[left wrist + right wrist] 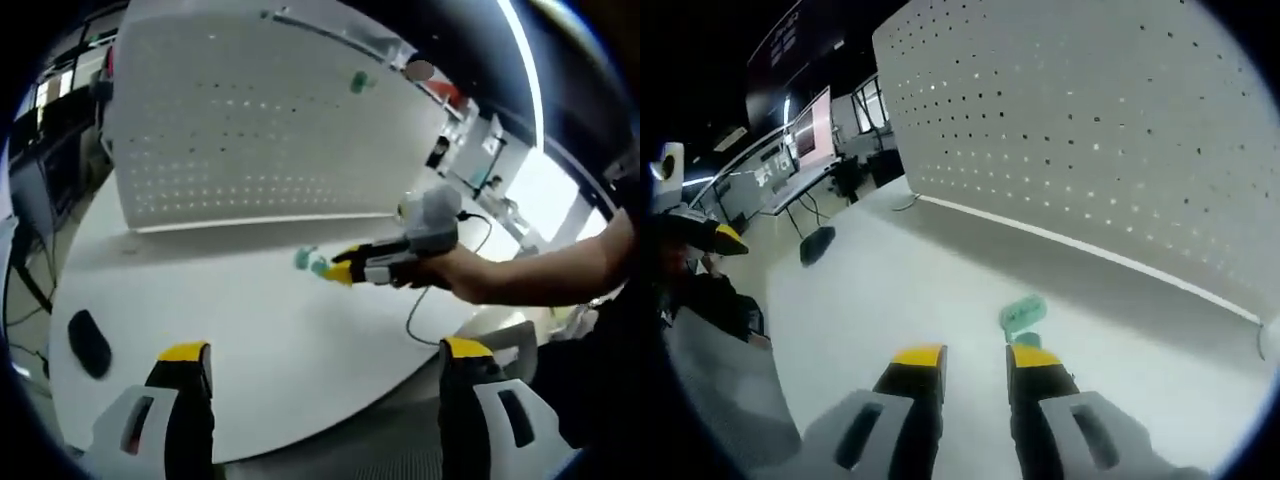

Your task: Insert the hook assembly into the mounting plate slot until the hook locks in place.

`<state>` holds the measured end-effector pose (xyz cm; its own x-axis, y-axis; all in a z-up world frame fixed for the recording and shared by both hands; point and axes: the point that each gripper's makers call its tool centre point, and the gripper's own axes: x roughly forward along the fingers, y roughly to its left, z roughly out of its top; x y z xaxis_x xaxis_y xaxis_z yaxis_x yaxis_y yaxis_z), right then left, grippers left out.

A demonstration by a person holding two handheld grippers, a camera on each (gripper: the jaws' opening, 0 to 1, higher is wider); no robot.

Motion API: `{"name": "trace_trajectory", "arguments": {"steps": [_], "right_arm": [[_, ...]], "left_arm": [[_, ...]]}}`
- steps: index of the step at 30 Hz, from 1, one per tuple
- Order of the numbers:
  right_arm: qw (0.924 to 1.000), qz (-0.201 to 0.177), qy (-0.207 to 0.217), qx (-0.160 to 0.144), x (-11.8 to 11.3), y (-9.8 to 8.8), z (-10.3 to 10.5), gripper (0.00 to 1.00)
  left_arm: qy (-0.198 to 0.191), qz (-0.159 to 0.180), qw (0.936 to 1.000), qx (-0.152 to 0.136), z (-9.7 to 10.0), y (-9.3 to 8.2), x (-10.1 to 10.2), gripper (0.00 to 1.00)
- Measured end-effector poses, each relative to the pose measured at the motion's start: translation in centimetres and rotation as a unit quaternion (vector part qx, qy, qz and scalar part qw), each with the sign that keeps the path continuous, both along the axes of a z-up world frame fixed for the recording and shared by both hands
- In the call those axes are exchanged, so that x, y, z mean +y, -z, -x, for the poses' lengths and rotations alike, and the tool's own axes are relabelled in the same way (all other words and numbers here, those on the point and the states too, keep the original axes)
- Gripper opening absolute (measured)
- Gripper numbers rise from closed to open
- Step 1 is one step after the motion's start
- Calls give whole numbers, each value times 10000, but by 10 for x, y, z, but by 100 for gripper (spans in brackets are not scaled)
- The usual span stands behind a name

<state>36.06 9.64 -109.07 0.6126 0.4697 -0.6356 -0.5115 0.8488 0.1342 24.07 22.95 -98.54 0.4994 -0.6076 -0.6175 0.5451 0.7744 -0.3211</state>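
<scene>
The white pegboard [270, 120] stands upright at the back of the white table [250, 340], its face turned toward the person so the rows of holes can be reached straight on. One green hook [359, 82] is already seated high on the board, near its upper right.

The other green hook [1021, 316] lies on the tabletop, a little out from the foot of the board. The right gripper [974, 362] is low over the table, right behind it, yellow-tipped jaws close together with a narrow gap; the hook sits just past the tip of one jaw and does not look clamped between them, so I'd say it's lined up for the pick-up, not holding. From the left gripper view the same hook [310, 262] shows just ahead of the right gripper's tips [338, 270], with the person's hand [455, 275] behind.

The left gripper [325, 352] hangs back at the near table edge, jaws spread wide and empty, presumably kept clear. A dark computer mouse [89, 343] lies off to one side
</scene>
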Motion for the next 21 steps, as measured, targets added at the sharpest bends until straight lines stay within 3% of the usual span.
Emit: {"name": "trace_trajectory", "arguments": {"steps": [14,21], "right_arm": [[9985,511,-146,135,-9,22,-25,19],[9978,575,-115,324,-12,25,-27,10]], "left_arm": [[-126,171,9997,96,-3,-1,-2,94],[-137,194,9997,93,-5,-1,-2,94]]}}
